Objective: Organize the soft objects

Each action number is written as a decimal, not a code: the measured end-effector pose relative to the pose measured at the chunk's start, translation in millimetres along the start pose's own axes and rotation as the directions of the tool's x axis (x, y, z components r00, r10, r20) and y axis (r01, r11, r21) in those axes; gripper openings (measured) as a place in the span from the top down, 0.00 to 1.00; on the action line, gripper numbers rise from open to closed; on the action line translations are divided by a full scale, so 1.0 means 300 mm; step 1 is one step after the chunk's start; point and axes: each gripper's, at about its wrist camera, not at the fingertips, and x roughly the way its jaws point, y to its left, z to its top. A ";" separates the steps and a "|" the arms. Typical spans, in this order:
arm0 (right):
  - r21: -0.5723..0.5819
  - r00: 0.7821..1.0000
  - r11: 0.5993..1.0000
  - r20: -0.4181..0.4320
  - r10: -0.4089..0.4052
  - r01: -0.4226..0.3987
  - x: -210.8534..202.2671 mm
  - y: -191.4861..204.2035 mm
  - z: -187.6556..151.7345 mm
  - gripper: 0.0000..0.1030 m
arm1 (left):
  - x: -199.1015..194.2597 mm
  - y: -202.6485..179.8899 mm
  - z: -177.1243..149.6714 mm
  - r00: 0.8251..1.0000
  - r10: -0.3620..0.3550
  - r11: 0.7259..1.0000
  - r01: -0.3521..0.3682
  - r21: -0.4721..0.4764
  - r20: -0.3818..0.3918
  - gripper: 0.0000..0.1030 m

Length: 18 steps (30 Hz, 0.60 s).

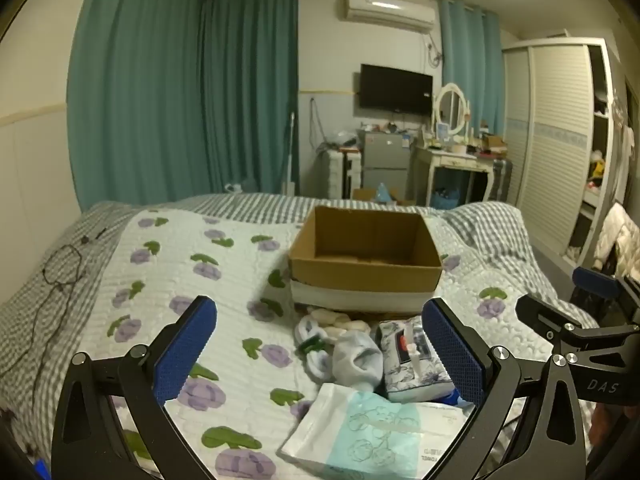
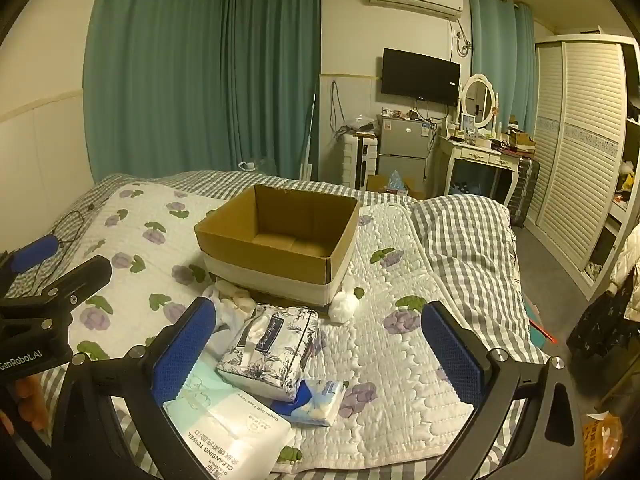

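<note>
We have nothing in hand yet, so we should choose one soft item and close squarely on its middle. From the left: the left claw (image 1: 320, 356) hangs released, tilted down over the rolled socks (image 1: 356, 360) and cleansing towel pack (image 1: 360, 432). The floral tissue pack (image 2: 272, 348) lies just right of them, under the released, down-tilted right claw (image 2: 316, 356). The cardboard box (image 2: 280, 240) sits empty just beyond on the bed (image 2: 400, 340).

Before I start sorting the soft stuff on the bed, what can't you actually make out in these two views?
- Cleansing towel pack: near end cut off by the frame bottom and the right claw's frame, both views.
- Blue-and-white tissue pack: partly under the floral tissue pack; nearly hidden in left view.
- Cardboard box floor: near wall hides part.
- Floral pack's label: too small.
</note>
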 end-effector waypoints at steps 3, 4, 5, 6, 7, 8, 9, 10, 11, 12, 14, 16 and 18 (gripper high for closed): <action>-0.001 1.000 1.000 0.001 0.000 0.000 -0.002 0.002 0.003 0.00 | 0.003 0.005 0.000 1.000 0.003 1.000 -0.003 -0.004 -0.001 0.00; -0.001 1.000 1.000 -0.001 0.001 -0.001 -0.001 0.002 0.005 0.00 | 0.002 0.007 -0.001 1.000 0.003 1.000 -0.003 -0.005 0.000 0.00; -0.003 1.000 1.000 -0.001 0.002 -0.002 -0.002 0.004 0.008 0.00 | 0.006 0.008 -0.002 1.000 0.003 1.000 -0.003 -0.005 0.000 0.00; -0.006 1.000 1.000 0.001 0.002 -0.002 -0.003 0.001 0.003 0.00 | 0.007 0.009 -0.002 1.000 0.003 1.000 -0.003 -0.005 -0.001 0.00; -0.008 1.000 1.000 0.002 0.001 -0.001 -0.003 0.004 0.001 0.00 | -0.001 -0.003 0.006 1.000 0.004 1.000 -0.004 -0.002 0.001 0.00; -0.008 1.000 1.000 0.002 0.000 0.000 0.002 0.004 0.002 0.00 | -0.002 -0.002 0.007 1.000 0.004 1.000 -0.004 -0.003 0.001 0.00; -0.009 1.000 1.000 0.002 0.001 -0.001 0.003 0.005 -0.001 0.00 | -0.001 -0.002 0.007 1.000 0.004 1.000 -0.004 -0.003 0.000 0.00; -0.008 1.000 1.000 0.001 0.001 -0.001 0.003 0.005 -0.001 0.00 | -0.001 -0.002 0.007 1.000 0.004 1.000 -0.004 -0.002 0.000 0.00; -0.008 1.000 1.000 0.000 -0.001 0.001 0.002 0.007 0.001 0.00 | -0.002 -0.001 0.007 1.000 0.005 1.000 -0.005 -0.003 0.000 0.00; -0.009 1.000 1.000 -0.001 -0.001 0.001 0.003 0.007 0.001 0.00 | -0.002 -0.001 0.007 1.000 0.005 1.000 -0.005 -0.004 0.001 0.00; -0.010 1.000 1.000 0.000 -0.001 0.001 0.001 0.007 0.000 0.00 | -0.002 0.000 0.007 1.000 0.004 1.000 -0.004 -0.004 0.001 0.00; -0.010 1.000 1.000 0.000 -0.001 0.001 0.001 0.006 0.001 0.00 | -0.002 -0.001 0.007 1.000 0.004 1.000 -0.004 -0.003 0.001 0.00; -0.011 1.000 1.000 0.001 0.000 0.000 0.005 0.009 0.001 0.00 | -0.002 -0.001 0.007 1.000 0.003 1.000 -0.003 -0.001 0.000 0.00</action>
